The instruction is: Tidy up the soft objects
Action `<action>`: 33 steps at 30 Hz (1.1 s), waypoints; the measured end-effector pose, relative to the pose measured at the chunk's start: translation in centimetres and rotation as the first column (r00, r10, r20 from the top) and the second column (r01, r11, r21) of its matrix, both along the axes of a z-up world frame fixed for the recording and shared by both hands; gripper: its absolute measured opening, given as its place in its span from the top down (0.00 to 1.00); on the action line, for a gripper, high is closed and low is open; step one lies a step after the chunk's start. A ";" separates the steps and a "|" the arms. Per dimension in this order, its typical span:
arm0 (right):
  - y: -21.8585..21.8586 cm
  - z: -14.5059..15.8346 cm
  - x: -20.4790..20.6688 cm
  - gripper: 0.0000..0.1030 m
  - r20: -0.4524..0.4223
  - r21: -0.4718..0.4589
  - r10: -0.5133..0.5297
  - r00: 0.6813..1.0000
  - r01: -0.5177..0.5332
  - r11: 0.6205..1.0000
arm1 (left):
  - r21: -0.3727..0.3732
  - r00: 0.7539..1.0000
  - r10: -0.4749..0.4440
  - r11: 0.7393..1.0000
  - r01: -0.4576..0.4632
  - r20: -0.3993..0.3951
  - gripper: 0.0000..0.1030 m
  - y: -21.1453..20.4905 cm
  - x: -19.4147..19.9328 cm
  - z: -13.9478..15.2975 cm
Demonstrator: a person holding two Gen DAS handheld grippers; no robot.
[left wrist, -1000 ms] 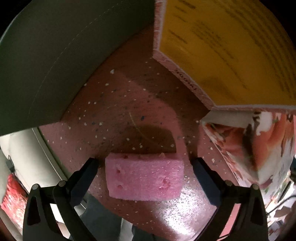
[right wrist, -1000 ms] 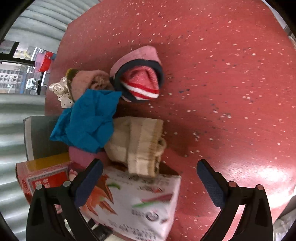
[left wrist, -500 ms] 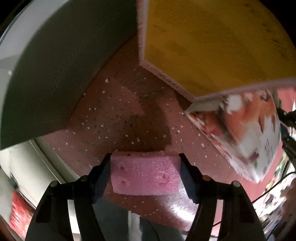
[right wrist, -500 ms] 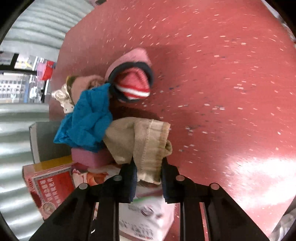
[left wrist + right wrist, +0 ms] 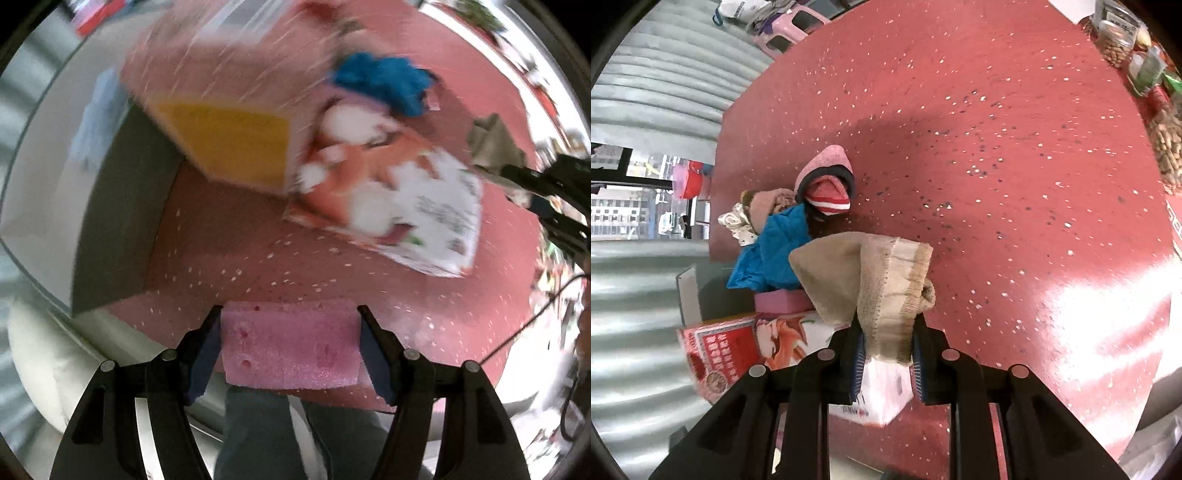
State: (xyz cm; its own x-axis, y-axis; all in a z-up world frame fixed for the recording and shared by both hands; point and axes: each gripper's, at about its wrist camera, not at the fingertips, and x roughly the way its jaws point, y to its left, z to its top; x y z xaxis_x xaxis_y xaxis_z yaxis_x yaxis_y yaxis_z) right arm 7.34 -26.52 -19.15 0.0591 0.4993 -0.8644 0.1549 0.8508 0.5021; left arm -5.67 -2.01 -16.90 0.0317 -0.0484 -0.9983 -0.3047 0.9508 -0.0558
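Now, step in hand: I judge both grippers are lifting soft things clear of the red table, so that I can sort them.
Left gripper: I have it closed on the pink sponge, one pad on each short end, the block level between them and seemingly raised off the table.
Right gripper: I have it pinched narrow on the cuff of the beige sock; the rest of the sock droops over the pile.
Doing it well: I should keep the squeeze on the sponge light, since foam deforms and can pop out; I should raise the sock slowly so it peels off the blue cloth without dragging it along.
Pile: the blue cloth, a pink and red striped sock and a brown roll lie bunched together on the table; a second pink block sits under them.
Containers: a printed cardboard box lies on its side beside the pile; I cannot tell what it holds. A grey box stands at the left; its inside is hidden.
Risk: the left view is blurred, so the sponge's clearance is uncertain.
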 end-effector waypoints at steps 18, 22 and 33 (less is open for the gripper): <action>-2.7 4.3 -3.8 0.78 0.039 0.026 -0.059 0.997 0.058 0.998 | 0.020 0.956 -0.231 0.973 0.231 0.179 0.30 -3.7 4.8 7.4; -3.0 4.6 -5.1 0.78 0.034 0.019 -0.057 0.998 0.057 0.998 | 0.042 0.943 -0.248 0.969 0.244 0.224 0.29 -3.8 6.7 9.3; -1.5 5.5 -9.2 0.78 0.034 0.010 0.031 0.999 -0.031 0.999 | 0.088 0.931 -0.239 0.971 0.223 0.276 0.29 -1.0 9.9 11.9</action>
